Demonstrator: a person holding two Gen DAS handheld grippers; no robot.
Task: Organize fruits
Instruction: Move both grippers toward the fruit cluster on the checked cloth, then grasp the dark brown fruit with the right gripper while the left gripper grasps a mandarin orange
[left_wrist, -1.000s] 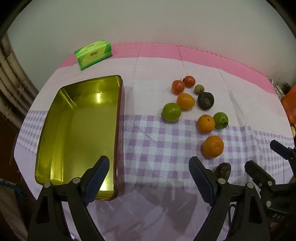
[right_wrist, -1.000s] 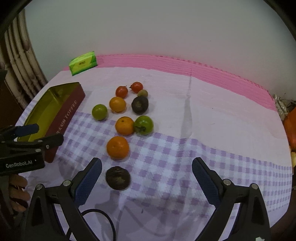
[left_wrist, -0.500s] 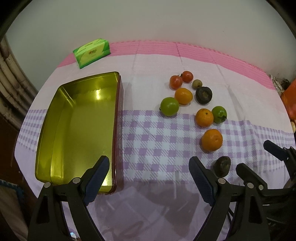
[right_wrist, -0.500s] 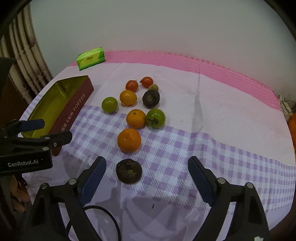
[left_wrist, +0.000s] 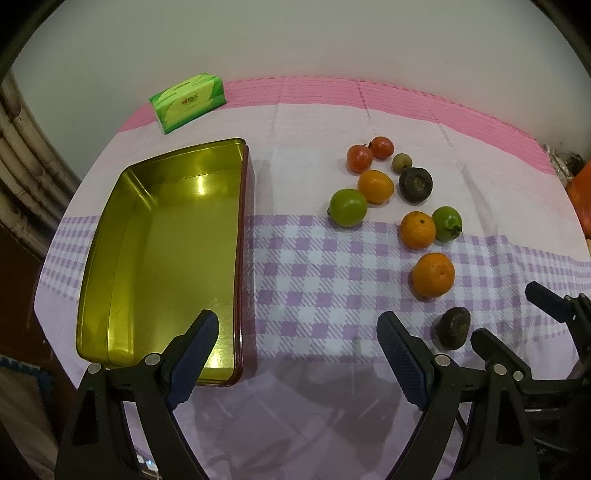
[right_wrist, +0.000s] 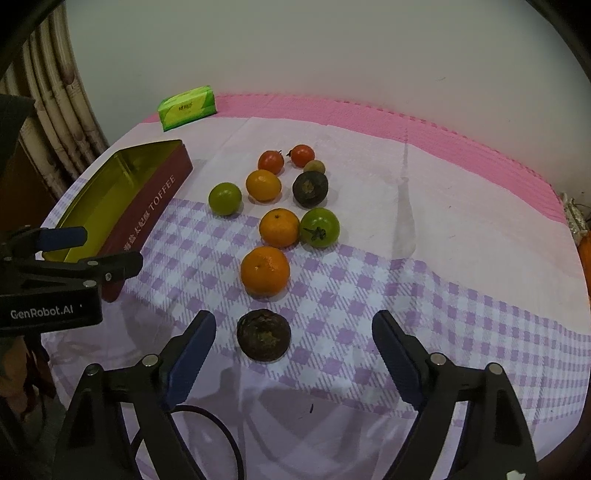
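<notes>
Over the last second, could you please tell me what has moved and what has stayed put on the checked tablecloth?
The open right gripper has advanced toward the nearest dark wrinkled fruit, which now lies just ahead of its spread fingers, nearer the left one. The open left gripper has shifted only slightly, near the empty gold-lined toffee tin. Nothing was grasped or released. The fruits, the tin and the green tissue pack lie where they were.

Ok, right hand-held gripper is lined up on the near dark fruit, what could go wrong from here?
1. The round dark brown fruit lies left of centre between the open jaws of the right hand-held gripper, so closing may nudge it away.
2. The large orange mandarin sits just beyond; overshooting could bump it.
3. The left hand-held gripper hangs beside the gold-lined toffee tin, crowding the drop path.
</notes>
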